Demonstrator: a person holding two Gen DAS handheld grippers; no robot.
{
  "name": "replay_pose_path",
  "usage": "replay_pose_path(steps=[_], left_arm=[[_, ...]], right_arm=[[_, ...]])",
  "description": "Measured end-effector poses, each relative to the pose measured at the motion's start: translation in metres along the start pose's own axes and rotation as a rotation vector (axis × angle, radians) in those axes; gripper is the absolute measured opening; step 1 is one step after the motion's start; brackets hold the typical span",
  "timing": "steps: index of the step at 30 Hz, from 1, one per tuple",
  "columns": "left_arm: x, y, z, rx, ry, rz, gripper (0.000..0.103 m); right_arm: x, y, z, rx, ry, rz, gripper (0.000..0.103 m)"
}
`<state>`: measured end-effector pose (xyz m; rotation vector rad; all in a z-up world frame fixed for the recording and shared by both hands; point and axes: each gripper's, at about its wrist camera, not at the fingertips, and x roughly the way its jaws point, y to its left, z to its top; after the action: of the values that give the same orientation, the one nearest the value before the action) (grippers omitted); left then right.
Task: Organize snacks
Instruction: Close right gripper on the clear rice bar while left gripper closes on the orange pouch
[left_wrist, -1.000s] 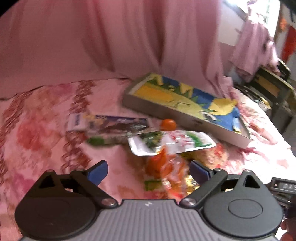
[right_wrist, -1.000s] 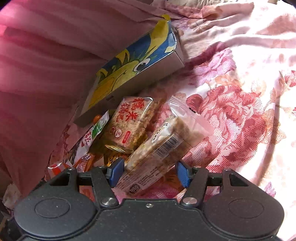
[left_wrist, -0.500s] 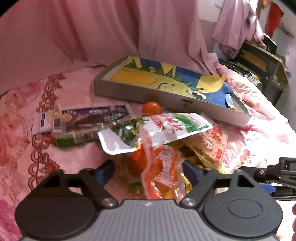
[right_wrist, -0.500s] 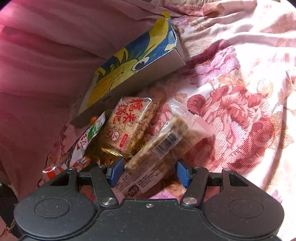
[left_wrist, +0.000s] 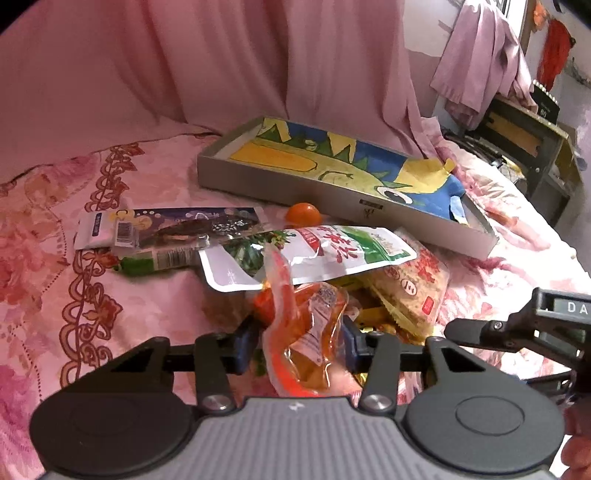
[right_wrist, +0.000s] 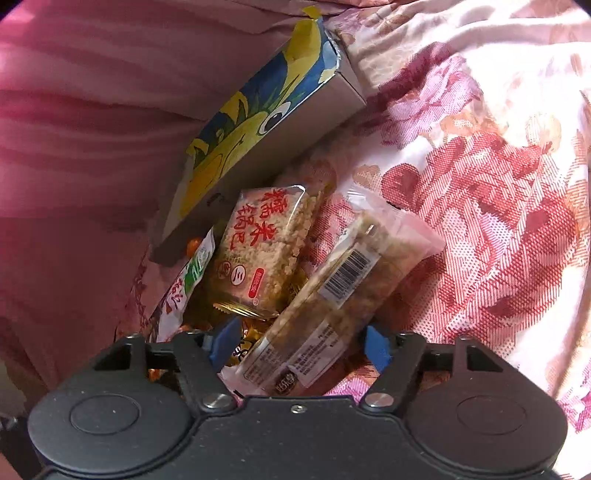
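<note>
Orange film crinkles between the fingers of the left tool (left_wrist: 299, 349), which are drawn in on either side of an orange pouch (left_wrist: 308, 332) at the near edge of the snack pile on the bed (left_wrist: 44, 229); they look pressed against it, though the blue pads are half hidden. That pouch is light, soft and slick, so it should be pinched across the filled middle rather than the flat seam. The right tool (right_wrist: 299, 345) stands partly open around a clear bar (right_wrist: 332, 295), its pads just beside the wrapper and apparently not yet squeezing. This bar is stiffer but crumbly, best taken across its width with mild pressure. A rice cracker pack (right_wrist: 258, 251) beside it reads 糯米锅巴 in red; the bar shows only a barcode. The tray (left_wrist: 295, 184) with a dinosaur picture lies just behind the pile, with no snacks in it
</note>
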<state>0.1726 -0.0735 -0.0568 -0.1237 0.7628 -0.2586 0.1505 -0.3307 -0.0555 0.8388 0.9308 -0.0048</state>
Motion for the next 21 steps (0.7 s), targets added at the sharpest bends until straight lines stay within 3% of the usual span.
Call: replay_pose_path(steps=[8, 18, 21], left_arm=[[-0.005, -0.002, -0.004, -0.016, -0.008, -0.002, 0.044], [0.009, -0.001, 0.004, -0.054, -0.015, 0.005, 0.067], [0.010, 0.003, 0.005, -0.079, -0.020, 0.005, 0.061]], right_arm=[[-0.008, -0.005, -0.002, 0.030, -0.009, 0.015, 0.052], [-0.012, 0.001, -0.004, -0.013, -0.016, 0.021, 0.052], [-0.012, 0.003, -0.004, -0.032, -0.020, 0.023, 0.051]])
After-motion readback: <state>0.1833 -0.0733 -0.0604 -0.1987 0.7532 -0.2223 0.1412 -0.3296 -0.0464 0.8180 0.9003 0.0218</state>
